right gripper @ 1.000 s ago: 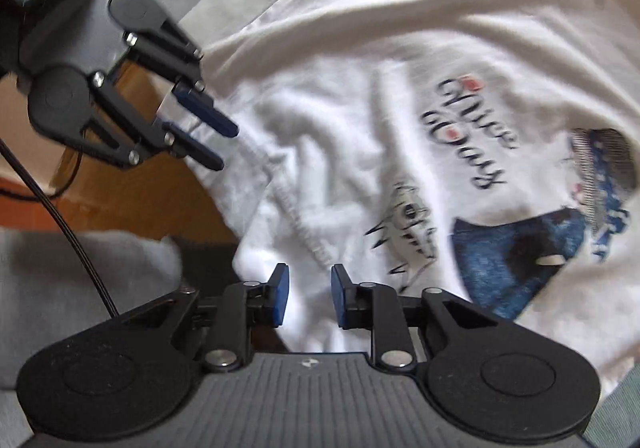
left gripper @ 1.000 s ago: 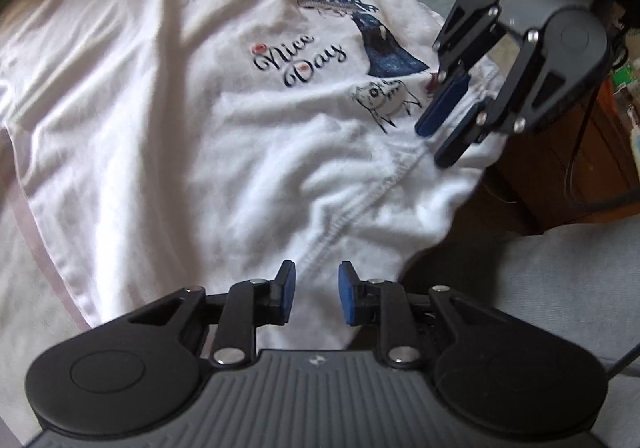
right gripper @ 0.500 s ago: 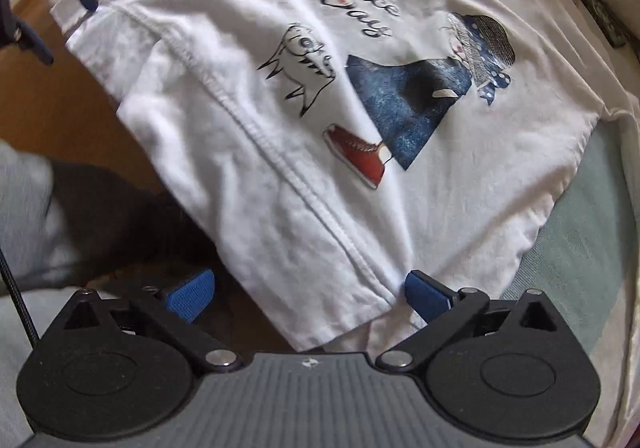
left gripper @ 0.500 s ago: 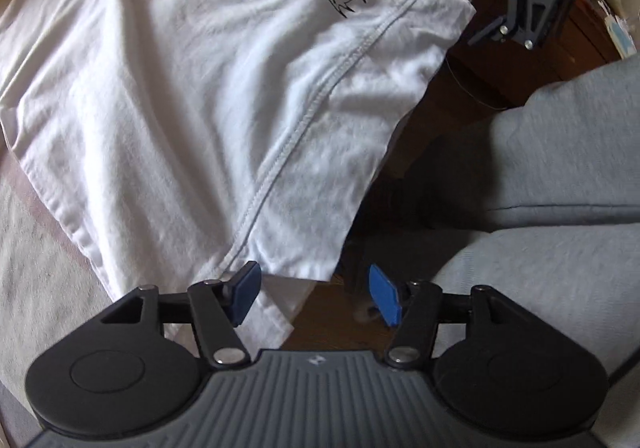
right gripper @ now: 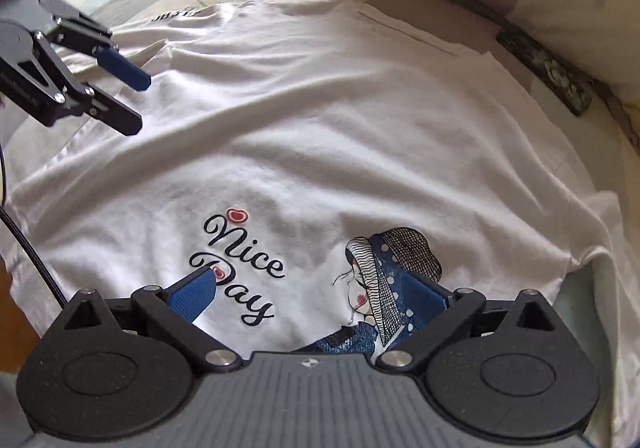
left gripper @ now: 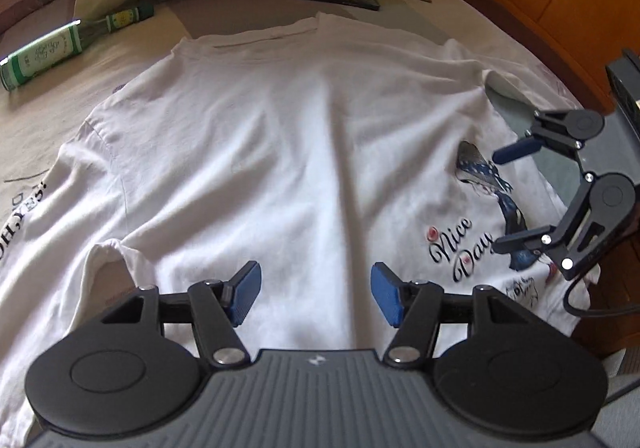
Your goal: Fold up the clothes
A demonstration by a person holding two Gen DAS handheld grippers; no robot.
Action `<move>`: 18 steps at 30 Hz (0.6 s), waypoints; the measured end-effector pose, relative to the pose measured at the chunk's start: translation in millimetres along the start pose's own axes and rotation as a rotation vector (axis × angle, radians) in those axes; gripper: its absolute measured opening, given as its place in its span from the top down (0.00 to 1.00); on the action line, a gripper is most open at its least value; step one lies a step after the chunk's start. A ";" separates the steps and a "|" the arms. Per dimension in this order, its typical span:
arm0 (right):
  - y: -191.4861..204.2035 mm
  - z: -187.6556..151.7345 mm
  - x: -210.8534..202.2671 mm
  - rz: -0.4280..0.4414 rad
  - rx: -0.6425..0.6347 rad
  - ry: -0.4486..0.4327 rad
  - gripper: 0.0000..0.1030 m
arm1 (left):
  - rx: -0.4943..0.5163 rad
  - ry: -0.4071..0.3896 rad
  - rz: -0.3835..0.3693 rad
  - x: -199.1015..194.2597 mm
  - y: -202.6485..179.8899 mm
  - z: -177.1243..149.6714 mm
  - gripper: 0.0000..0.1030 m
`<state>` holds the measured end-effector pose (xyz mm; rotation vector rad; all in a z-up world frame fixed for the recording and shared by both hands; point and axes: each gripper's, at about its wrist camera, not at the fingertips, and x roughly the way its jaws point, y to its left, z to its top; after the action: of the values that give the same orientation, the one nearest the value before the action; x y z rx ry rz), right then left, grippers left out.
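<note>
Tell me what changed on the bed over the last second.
Both claws went from nearly shut to open: the left claw and right claw now hover with nothing between their pads. They had been at the hem of the white T-shirt; now both views take in the whole shirt, spread flat. The shirt stays on the bed, print up.

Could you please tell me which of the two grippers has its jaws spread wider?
The right gripper: its blue pads are splayed fully apart over the T-shirt, while the left gripper stands narrower.
</note>
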<state>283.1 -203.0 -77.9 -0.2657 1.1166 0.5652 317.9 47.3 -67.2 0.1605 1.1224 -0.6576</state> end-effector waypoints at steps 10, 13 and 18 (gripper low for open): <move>-5.4 -87.7 -13.3 -0.058 0.033 0.203 0.00 | 0.190 0.156 0.043 -6.7 57.0 -33.9 0.36; -3.1 -81.7 -23.4 -0.054 0.043 0.200 0.03 | 0.156 0.160 0.078 -13.9 51.3 -20.8 0.41; 3.3 -26.6 -16.0 -0.028 -0.019 0.007 0.02 | 0.118 0.054 -0.031 3.8 32.3 4.8 0.37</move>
<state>255.7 -217.6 -74.6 -0.2996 1.1132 0.5508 340.9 69.6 -74.8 0.2635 1.1396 -0.7518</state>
